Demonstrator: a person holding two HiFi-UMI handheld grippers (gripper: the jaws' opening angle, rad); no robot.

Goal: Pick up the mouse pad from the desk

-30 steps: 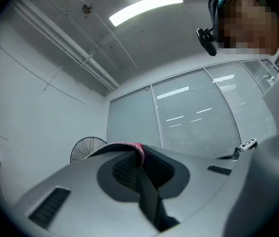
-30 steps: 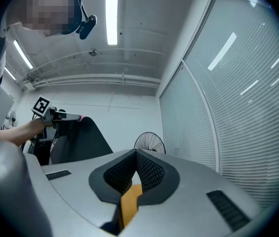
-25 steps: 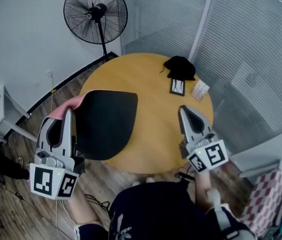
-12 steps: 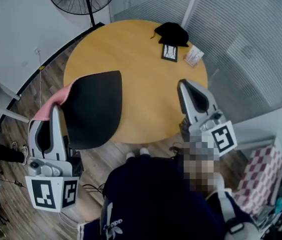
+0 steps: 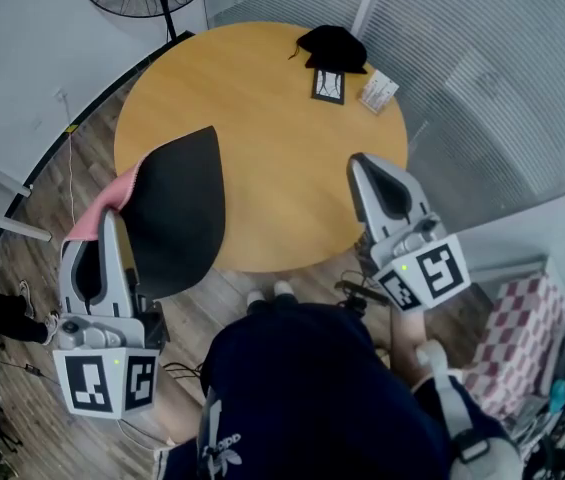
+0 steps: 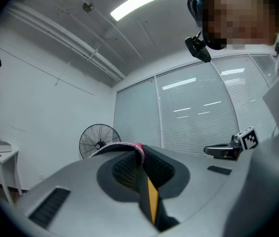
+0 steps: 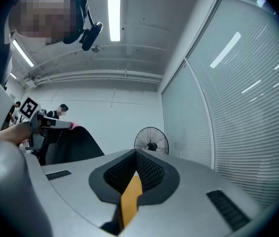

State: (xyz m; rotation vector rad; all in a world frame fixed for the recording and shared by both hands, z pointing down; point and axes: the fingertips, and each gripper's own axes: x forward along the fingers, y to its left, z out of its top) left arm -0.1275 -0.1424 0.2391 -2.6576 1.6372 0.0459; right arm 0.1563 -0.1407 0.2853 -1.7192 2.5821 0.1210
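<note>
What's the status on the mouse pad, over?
Left gripper shut on mouse pad edge. Right gripper shut, empty. Pad tilted up at table rim. Nothing blocking.

Round wooden table bears black cap, card, packet

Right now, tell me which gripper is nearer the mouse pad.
Left. The left gripper is shut on the mouse pad at its pink edge. The right gripper is apart from it, by the table's opposite edge, jaws together, empty.
</note>
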